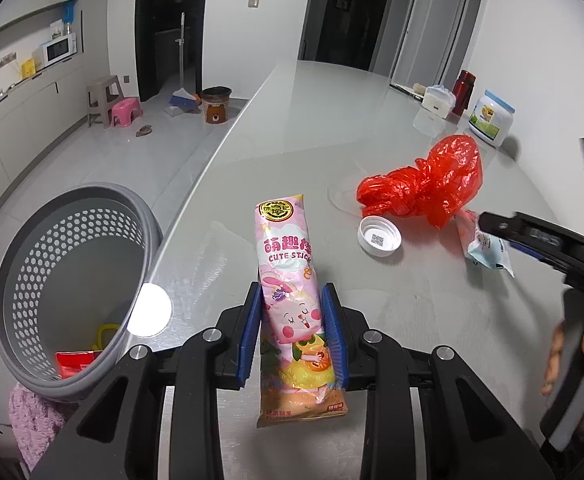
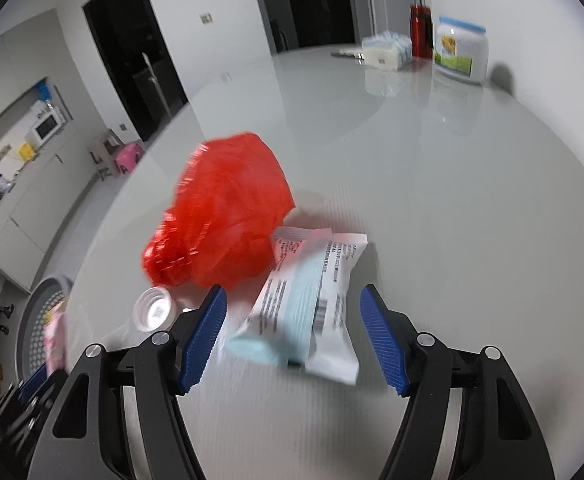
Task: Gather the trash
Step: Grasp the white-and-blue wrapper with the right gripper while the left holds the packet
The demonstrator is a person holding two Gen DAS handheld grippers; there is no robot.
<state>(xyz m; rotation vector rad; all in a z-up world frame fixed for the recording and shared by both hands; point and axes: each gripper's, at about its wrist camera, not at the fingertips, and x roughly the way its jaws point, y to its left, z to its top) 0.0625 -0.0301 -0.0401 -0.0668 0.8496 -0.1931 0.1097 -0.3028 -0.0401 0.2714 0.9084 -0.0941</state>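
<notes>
Right now my left gripper (image 1: 294, 336) is clamped on the pink snack packet (image 1: 292, 292), its blue pads (image 1: 334, 332) pressing both sides of the wrapper, which stands up above the grey table (image 1: 332, 120) near its edge. The grey perforated bin (image 1: 76, 280) sits on the floor side of that packet, below the table edge, with a red item and something yellow at its bottom.

My right gripper (image 2: 294, 336) stands wide, nothing pinched, and the white and pale blue wrapper (image 2: 308, 304) lies on the table between its fingers without either pad touching it. The crumpled red plastic bag (image 2: 220, 220) lies against the far end of that wrapper, and the white bottle cap (image 2: 154, 308) rests just beside the bag on the bin's side.

Well beyond the bag, at the table's far end, stand a white jar (image 2: 460, 46) and a red bottle (image 2: 421, 30).
</notes>
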